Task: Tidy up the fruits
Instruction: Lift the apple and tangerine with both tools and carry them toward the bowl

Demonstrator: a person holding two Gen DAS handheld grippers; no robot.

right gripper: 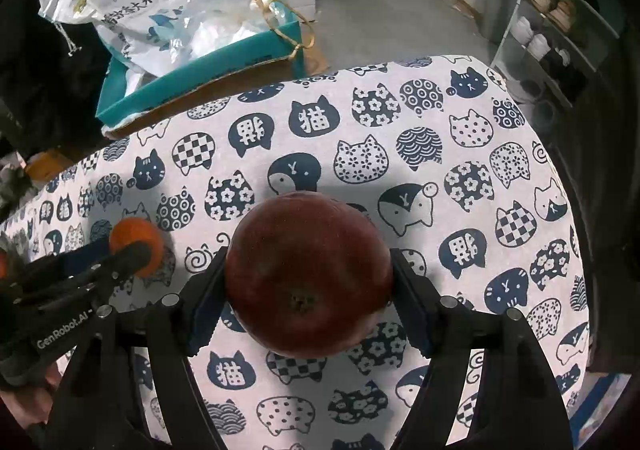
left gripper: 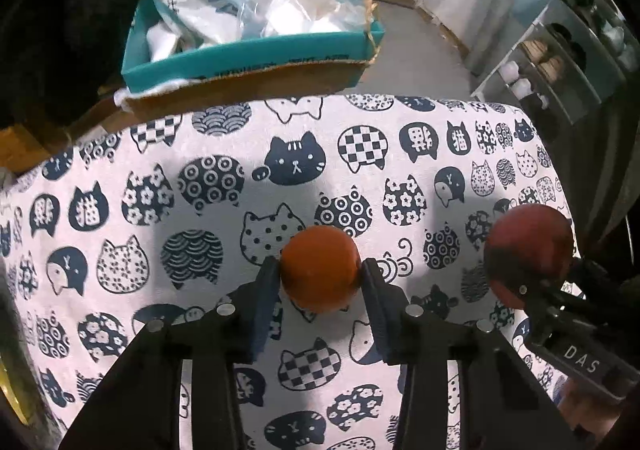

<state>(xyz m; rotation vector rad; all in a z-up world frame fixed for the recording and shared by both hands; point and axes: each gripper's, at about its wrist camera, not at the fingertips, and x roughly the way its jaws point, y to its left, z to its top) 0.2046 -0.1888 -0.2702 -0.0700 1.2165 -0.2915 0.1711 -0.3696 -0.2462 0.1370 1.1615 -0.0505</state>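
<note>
A small orange (left gripper: 319, 270) sits between the black fingers of my left gripper (left gripper: 321, 275), which is shut on it over the cat-print tablecloth (left gripper: 224, 122). From the right wrist camera the same orange (right gripper: 134, 240) and left gripper (right gripper: 138, 254) show at the far left. A big dark red apple (right gripper: 308, 274) is clamped in my right gripper (right gripper: 308, 282), both pads pressing its sides. That apple (left gripper: 528, 254) also appears at the right edge of the left wrist view, with the right gripper (left gripper: 538, 278) behind it.
A teal cardboard box (left gripper: 248, 58) stuffed with plastic bags (left gripper: 304, 2) stands beyond the table's far edge. A grey shoe rack (right gripper: 560, 34) with shoes is at the right, over a concrete floor. The tablecloth (right gripper: 400, 130) ahead of both grippers is bare.
</note>
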